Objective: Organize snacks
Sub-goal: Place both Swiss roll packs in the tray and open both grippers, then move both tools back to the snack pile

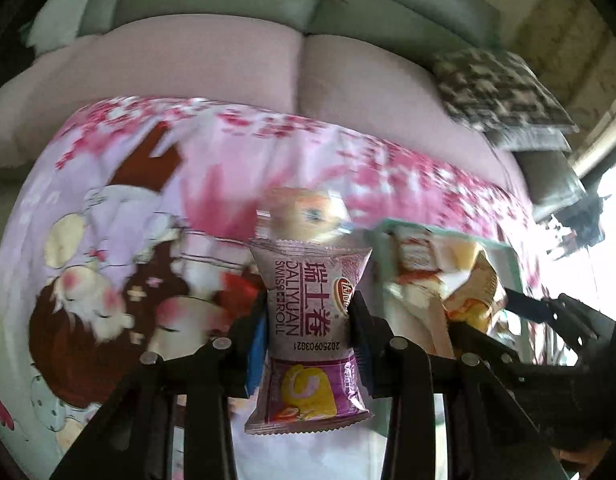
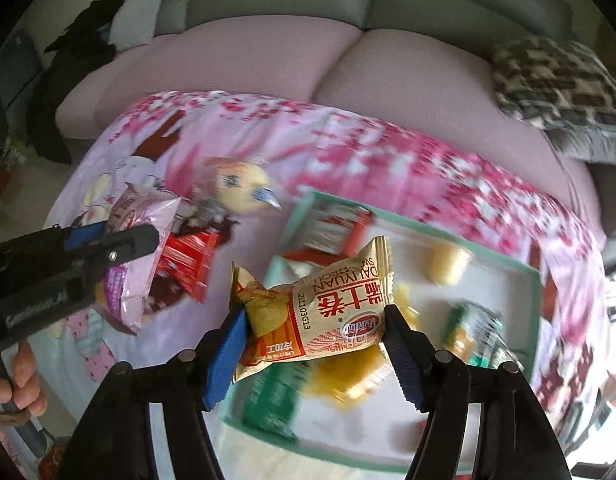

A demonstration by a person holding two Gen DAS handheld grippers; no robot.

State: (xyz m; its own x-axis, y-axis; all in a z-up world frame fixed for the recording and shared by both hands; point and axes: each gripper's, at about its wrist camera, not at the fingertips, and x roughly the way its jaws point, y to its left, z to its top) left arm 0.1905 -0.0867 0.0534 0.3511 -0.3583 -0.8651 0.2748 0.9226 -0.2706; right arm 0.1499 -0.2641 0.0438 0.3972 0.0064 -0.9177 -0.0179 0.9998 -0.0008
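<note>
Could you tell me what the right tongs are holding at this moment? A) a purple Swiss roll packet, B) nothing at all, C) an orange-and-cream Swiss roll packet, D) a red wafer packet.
C: in the right wrist view the right tongs pinch an orange-and-cream Swiss roll packet above the green-rimmed tray; the purple packet is in the left tongs.

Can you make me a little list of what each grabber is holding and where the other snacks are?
left gripper: shut on the purple Swiss roll pack, lifted off the cloth
right gripper: shut on the orange Swiss roll pack, above the tray
tray: pale green rim, already holds several snacks, blurred
red packet: lying on the cloth, left of the tray
round yellow snack: on the cloth, beyond the red packet
cloth: pink flower print, spread in front of a sofa
</note>
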